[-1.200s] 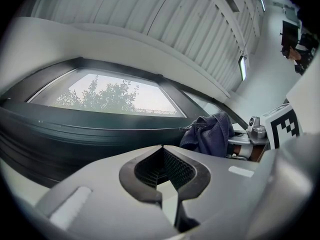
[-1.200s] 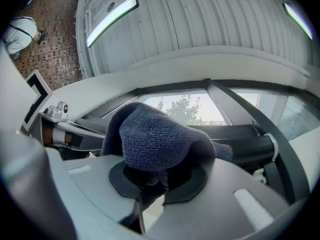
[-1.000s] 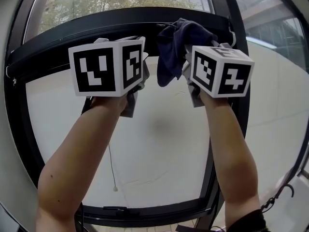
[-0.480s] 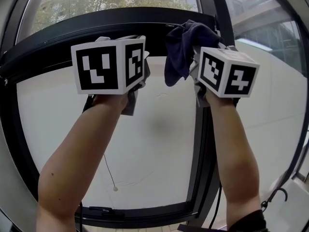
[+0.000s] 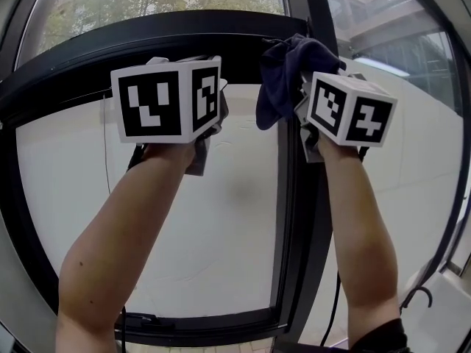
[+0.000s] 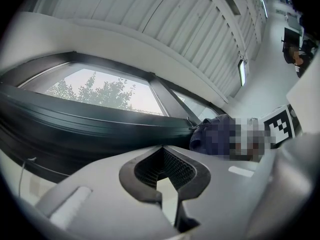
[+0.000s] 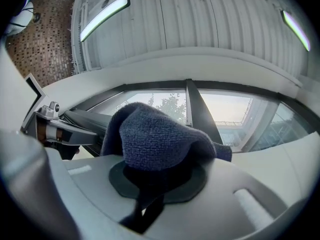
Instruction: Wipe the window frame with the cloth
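The person holds both arms up to a window with a black window frame. The right claw is clamped on a dark blue cloth. In the right claw's view the cloth bunches up over the claw's tip and fills the gap between its two jaws. In the head view the cloth is at about 1 o'clock, right where the frame's curved top bar meets the upright bar. It lies against the black frame there. One loose end hangs down toward 6 o'clock, beside the right claw's marker cube. The left claw has its jaws together with only a thin slit between them, and it holds nothing. In the head view it is at about 10 o'clock, close under the top bar. The two claws are near each other but apart, with the left one at 9 o'clock of the cloth. In the left claw's view the cloth is at 3 o'clock, by the end of the dark bar. Green trees show through the glass at 12 o'clock. Long lamps glow on the ceiling in the right claw's view.
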A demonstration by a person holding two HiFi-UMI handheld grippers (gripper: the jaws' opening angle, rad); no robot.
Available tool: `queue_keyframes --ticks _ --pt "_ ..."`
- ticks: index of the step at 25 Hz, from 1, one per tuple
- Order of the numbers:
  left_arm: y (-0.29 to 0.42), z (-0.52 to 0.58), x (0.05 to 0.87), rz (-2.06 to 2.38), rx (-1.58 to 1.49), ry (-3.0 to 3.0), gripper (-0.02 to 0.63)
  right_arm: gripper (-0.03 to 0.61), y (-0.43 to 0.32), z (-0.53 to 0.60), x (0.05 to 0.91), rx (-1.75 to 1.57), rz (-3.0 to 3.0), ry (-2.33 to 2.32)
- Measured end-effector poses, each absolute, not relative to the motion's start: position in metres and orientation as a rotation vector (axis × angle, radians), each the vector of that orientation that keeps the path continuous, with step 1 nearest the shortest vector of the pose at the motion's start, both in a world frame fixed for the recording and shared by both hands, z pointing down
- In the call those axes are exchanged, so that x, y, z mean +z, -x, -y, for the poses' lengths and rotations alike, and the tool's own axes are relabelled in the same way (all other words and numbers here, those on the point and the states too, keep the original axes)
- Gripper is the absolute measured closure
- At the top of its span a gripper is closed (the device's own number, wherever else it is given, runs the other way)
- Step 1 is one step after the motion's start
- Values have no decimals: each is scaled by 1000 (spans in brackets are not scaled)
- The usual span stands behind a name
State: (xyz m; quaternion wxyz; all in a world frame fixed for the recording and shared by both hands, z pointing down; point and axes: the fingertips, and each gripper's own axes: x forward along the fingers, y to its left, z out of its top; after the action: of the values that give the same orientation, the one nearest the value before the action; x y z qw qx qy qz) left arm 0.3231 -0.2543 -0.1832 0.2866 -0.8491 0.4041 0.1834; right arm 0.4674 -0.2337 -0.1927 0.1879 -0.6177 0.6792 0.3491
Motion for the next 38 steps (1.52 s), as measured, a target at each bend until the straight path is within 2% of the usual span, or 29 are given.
queue_keyframes --ticks 16,38 --pt "-365 243 -163 -1037 469 2321 620 531 -490 214 -167 980 -1942 1747" --pt "-371 263 -139 -905 420 2413 620 531 -490 245 -164 965 -1905 1920"
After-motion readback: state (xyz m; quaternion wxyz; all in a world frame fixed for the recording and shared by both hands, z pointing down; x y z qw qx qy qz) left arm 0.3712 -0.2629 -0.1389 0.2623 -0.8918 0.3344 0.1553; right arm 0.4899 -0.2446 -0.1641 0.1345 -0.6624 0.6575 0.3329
